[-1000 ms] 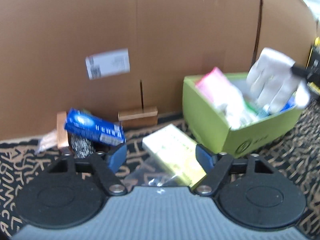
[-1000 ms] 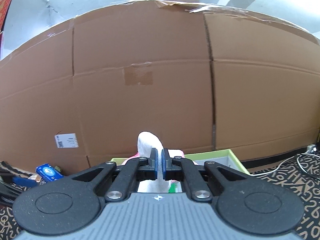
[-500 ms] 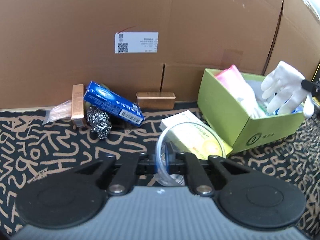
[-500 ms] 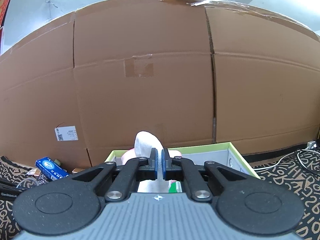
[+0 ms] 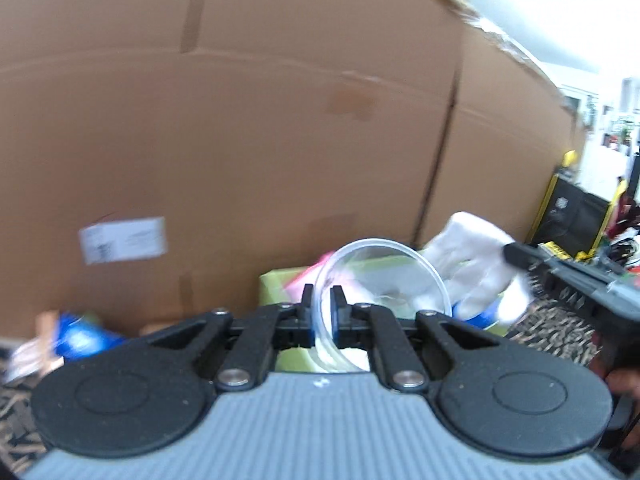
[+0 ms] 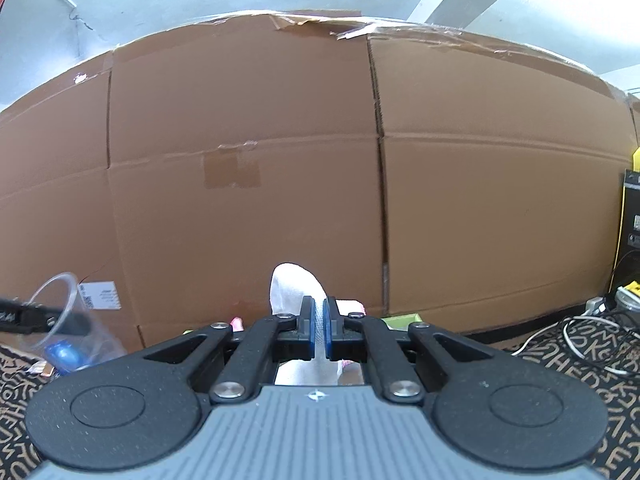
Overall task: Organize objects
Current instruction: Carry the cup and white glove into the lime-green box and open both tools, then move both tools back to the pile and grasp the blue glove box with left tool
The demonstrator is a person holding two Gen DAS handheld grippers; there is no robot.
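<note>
A brown cardboard wall (image 6: 320, 168) backs a patterned surface (image 6: 568, 356). Left wrist view, left to right: a blurred blue box (image 5: 82, 338) near the surface's far left edge; the left gripper (image 5: 320, 318) pinching the rim of a clear plastic cup (image 5: 380, 276) above the green box (image 5: 276, 284); a white glove (image 5: 476, 256) held beyond it. Only the right wrist view shows the right gripper (image 6: 319, 328) pressed together on that white glove (image 6: 294, 290), and white cables (image 6: 588, 336) at the right edge.
</note>
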